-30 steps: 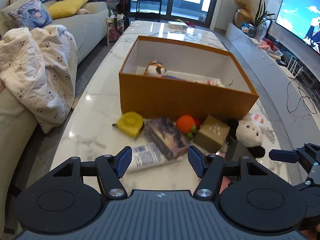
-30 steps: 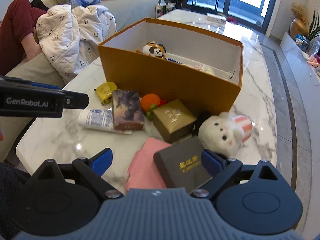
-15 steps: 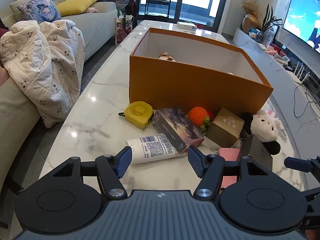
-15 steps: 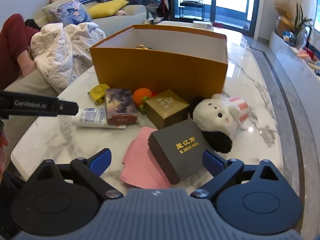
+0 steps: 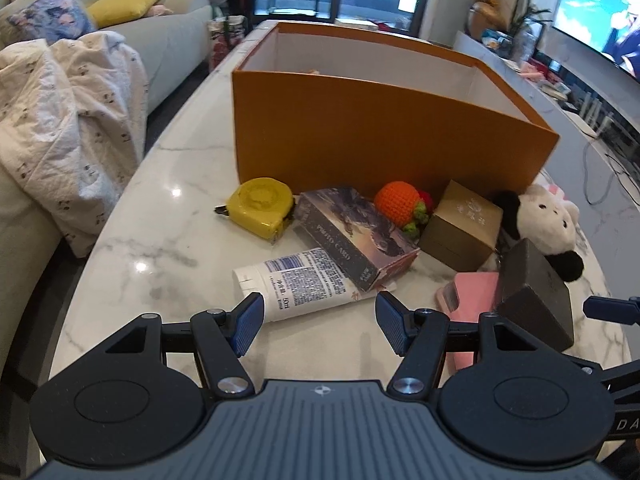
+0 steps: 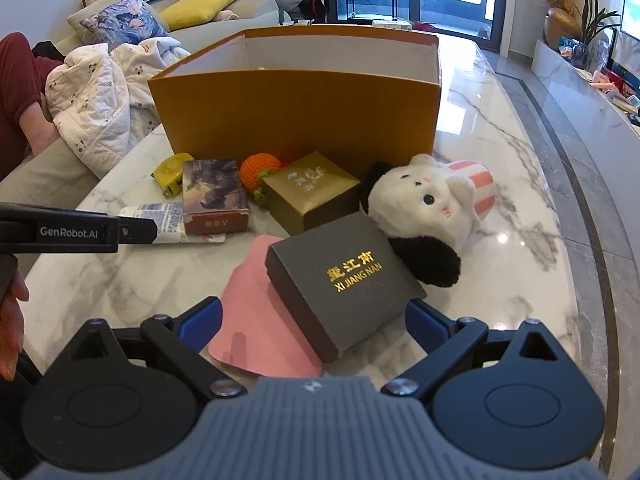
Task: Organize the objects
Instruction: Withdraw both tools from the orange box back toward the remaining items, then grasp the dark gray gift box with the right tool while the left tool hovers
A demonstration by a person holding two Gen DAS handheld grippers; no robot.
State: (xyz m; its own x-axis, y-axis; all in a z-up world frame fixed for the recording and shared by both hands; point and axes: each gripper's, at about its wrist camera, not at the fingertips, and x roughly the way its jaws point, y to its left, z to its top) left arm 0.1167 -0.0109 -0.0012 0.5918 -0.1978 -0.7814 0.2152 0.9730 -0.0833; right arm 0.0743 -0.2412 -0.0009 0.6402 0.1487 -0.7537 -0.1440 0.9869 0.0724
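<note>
An open orange box [image 5: 384,136] stands on the marble table [image 5: 160,248]. In front of it lie a yellow tape measure [image 5: 260,206], a photo card box [image 5: 356,234], a white tube [image 5: 296,284], an orange knitted fruit [image 5: 402,202], a gold box [image 5: 464,226], a plush toy [image 6: 432,204], a dark grey box [image 6: 348,276] and a pink cloth [image 6: 256,316]. My left gripper [image 5: 320,322] is open and empty, just short of the tube. My right gripper [image 6: 316,324] is open, its fingers either side of the grey box's near corner.
A sofa with a white blanket [image 5: 68,120] runs along the table's left side. A person in red [image 6: 20,92] sits there. A TV [image 5: 600,8] and a low cabinet stand on the right. The table's near edge is close under both grippers.
Both grippers have dropped lower and closer to the objects. The box's contents are now hidden behind its front wall. Both stay open.
</note>
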